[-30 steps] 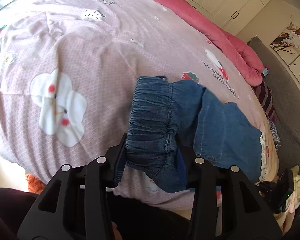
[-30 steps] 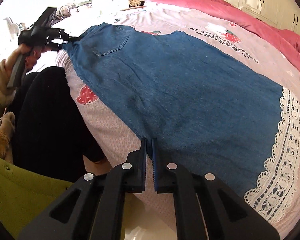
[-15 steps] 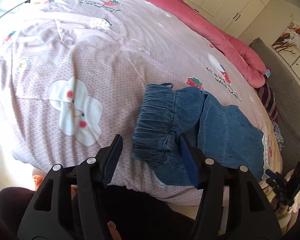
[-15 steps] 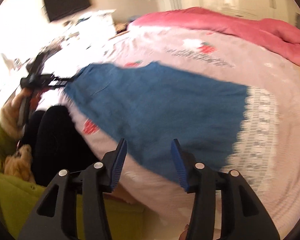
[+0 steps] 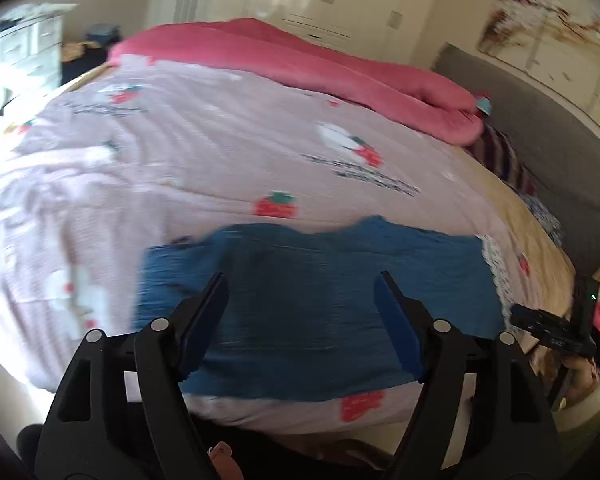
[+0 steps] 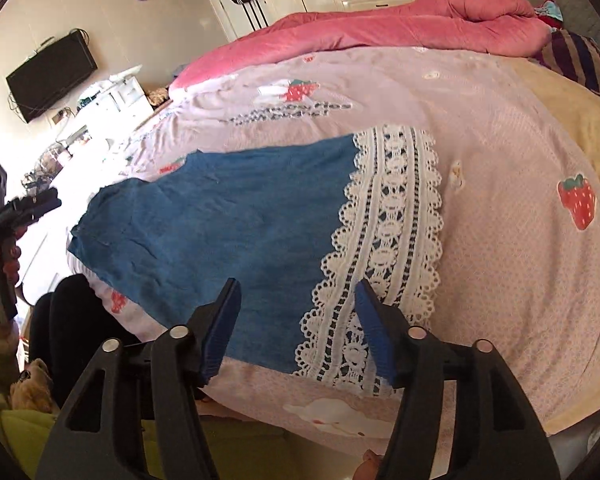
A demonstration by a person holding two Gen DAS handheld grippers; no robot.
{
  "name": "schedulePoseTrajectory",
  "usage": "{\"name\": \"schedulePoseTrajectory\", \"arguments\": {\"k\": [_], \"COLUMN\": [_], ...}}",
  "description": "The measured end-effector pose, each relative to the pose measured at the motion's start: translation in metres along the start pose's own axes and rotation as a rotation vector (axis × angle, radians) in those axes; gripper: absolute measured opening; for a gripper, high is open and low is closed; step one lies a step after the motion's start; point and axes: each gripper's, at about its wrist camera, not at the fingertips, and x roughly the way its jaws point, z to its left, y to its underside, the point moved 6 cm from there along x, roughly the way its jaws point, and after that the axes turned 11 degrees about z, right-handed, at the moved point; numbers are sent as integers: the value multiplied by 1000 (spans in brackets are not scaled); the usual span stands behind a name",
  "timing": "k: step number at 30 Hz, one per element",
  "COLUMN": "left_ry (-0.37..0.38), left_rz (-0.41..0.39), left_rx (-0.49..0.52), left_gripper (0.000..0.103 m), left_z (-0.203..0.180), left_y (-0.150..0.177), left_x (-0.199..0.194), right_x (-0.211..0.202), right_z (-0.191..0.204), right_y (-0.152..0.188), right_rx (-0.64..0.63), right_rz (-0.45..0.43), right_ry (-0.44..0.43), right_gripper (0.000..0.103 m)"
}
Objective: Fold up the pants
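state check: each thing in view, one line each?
pants: flat on the bed, lace hem spread out, nothing gripping them
left tool: open, empty, jaws just widened
right tool: open, empty, jaws just widened
pink quilt: bunched along the bed's far side

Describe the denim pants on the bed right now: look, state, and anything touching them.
The denim pants are blue, soft-looking denim with a broad white lace trim along the leg hem. They lie flat and spread near the bed's front edge on the pink strawberry-print sheet, lightly wrinkled, waist end toward the left gripper, hem toward the right gripper. Only the sheet touches them. Both grippers have just been opening; their jaws stand apart, nothing gripped. The left wrist view is blurred.
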Motion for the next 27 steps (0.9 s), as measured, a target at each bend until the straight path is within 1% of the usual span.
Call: {"name": "schedulePoseTrajectory", "arguments": {"k": [2,4,5,9,13,15,17,20,22,24,27], "left_ry": [16,34,31,-19,-48,-59,-74,-59,-26,-9,11], "left_rz": [32,72,107,200,264,266,259,241,227,206,156], "left_rx": [47,65,70,74,89,113,144,154,136,136,161], "left_gripper": [68,69,69,69,69,69,69,71,72,72,76], "left_z": [-24,-35,-38,-31,-21,-20,-21,-21,-18,-20,-29], "left_y": [3,9,15,36,48,52,57,60,58,56,48], "left_x": [22,41,54,88,103,105,109,110,104,96,83], "right_x": [3,8,10,16,21,24,27,27,19,6,-1], "right_z": [1,1,1,2,1,5,10,15,17,25,44], "right_y": [3,6,7,8,9,9,10,6,-1,-16,-44], "right_rx": [-4,-8,-14,-24,-18,-49,-91,-105,-77,-57,-87], "right_rz": [8,28,33,47,61,69,83,109,101,52,12], "right_ry": [9,25,32,40,44,72,107,125,94,15,-57], "right_gripper": [62,63,64,68,71,73,77,80,80,80,80]}}
